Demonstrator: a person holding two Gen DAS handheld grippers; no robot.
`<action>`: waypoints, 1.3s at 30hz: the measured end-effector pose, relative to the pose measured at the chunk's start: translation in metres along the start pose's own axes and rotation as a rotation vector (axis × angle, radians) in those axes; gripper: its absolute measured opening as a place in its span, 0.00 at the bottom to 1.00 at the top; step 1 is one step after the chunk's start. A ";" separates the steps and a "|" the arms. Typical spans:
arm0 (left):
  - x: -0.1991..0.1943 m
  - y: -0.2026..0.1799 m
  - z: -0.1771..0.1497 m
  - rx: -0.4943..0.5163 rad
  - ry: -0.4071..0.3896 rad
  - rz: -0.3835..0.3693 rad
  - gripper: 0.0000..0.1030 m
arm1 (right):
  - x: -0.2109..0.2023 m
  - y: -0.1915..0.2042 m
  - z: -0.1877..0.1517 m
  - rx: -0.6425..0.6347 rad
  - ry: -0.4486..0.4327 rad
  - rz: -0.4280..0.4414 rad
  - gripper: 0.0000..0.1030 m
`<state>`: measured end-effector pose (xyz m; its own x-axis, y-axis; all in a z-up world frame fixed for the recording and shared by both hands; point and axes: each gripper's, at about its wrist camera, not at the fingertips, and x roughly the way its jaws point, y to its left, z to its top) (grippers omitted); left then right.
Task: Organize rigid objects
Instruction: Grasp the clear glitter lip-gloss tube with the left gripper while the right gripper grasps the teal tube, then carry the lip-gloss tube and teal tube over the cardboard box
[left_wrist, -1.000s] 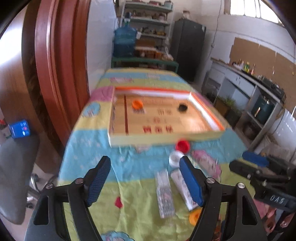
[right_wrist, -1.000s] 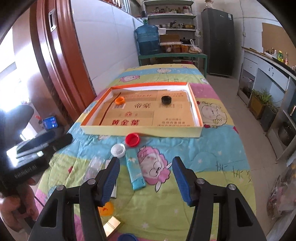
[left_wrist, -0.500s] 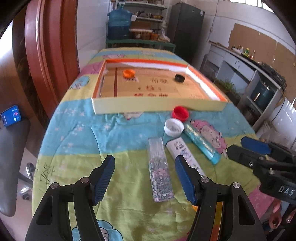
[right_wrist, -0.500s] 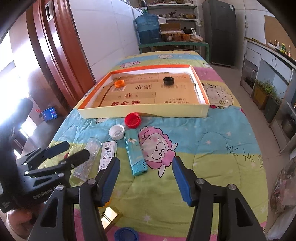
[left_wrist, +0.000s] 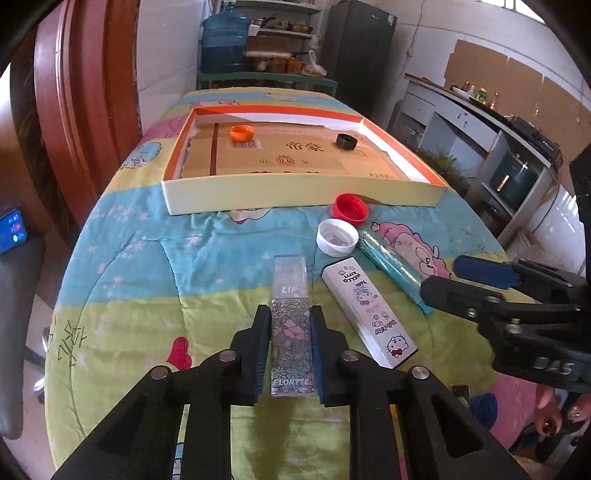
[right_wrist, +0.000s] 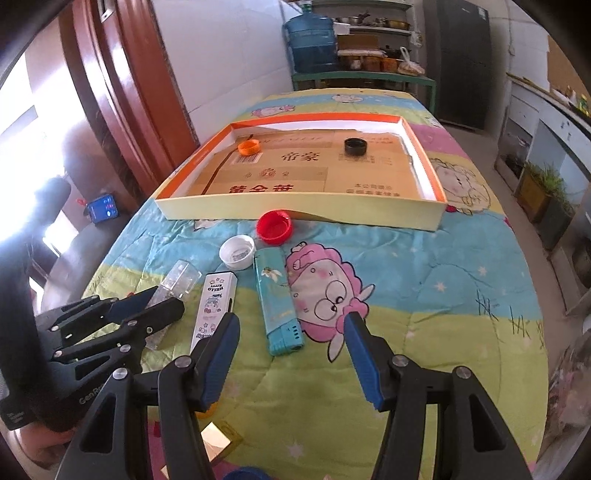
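Left gripper (left_wrist: 290, 332) fingers (left_wrist: 263, 332) clamp the clear floral lighter (left_wrist: 290, 314).

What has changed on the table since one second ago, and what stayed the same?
The left hand-held gripper came down and shut on the clear flowered case. The right hand-held gripper sank toward the teal lighter, jaws closing, not yet gripping. The caps and the tray stayed put.
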<state>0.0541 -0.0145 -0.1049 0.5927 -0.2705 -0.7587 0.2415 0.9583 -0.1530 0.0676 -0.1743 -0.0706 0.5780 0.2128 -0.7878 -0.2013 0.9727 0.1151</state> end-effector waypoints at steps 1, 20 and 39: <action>0.000 0.001 0.000 -0.002 0.000 -0.002 0.20 | 0.003 0.002 0.001 -0.021 0.006 -0.015 0.48; -0.005 0.005 0.005 -0.019 -0.007 -0.009 0.20 | 0.025 0.010 0.009 -0.056 0.044 0.016 0.23; -0.023 0.018 0.023 -0.100 -0.031 0.050 0.20 | -0.001 0.005 0.014 -0.015 -0.028 0.016 0.23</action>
<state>0.0626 0.0069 -0.0757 0.6262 -0.2233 -0.7470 0.1340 0.9747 -0.1790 0.0767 -0.1684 -0.0609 0.5965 0.2313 -0.7686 -0.2227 0.9677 0.1183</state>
